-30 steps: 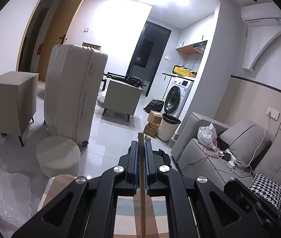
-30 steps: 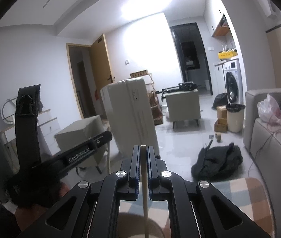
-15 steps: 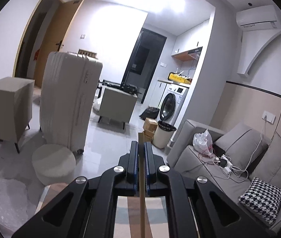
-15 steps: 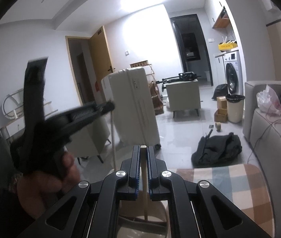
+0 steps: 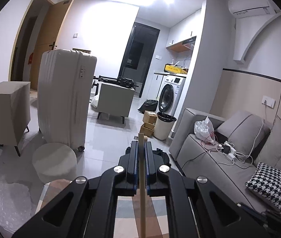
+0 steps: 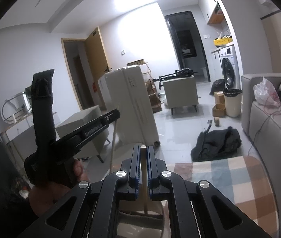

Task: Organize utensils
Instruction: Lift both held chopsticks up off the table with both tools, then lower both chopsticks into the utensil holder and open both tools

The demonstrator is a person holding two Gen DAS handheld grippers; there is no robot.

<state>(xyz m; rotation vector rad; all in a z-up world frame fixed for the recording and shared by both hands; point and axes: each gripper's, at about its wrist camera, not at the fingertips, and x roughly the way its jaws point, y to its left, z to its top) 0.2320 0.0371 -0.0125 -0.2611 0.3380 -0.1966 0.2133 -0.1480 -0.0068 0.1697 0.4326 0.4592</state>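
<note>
My left gripper (image 5: 140, 145) is shut on a pale wooden chopstick (image 5: 141, 194) that stands upright between the jaws. My right gripper (image 6: 143, 150) is shut on a second wooden chopstick (image 6: 144, 176), whose lower end dips into a round beige holder (image 6: 140, 221) just below the jaws. The left gripper (image 6: 108, 120) also shows in the right wrist view, held in a hand at the left, with its chopstick (image 6: 113, 140) hanging down from the tip beside the holder.
A checked cloth (image 6: 235, 180) covers the table (image 5: 126, 208). Beyond are a white suitcase (image 5: 65, 97), a round stool (image 5: 54, 161), a grey sofa (image 5: 229, 158), a black bag (image 6: 217, 142) on the floor and a bin (image 5: 163, 126).
The left gripper with its chopstick has swung up and right toward the holder. The right gripper has tilted down, bringing its chopstick's lower end into the holder.
</note>
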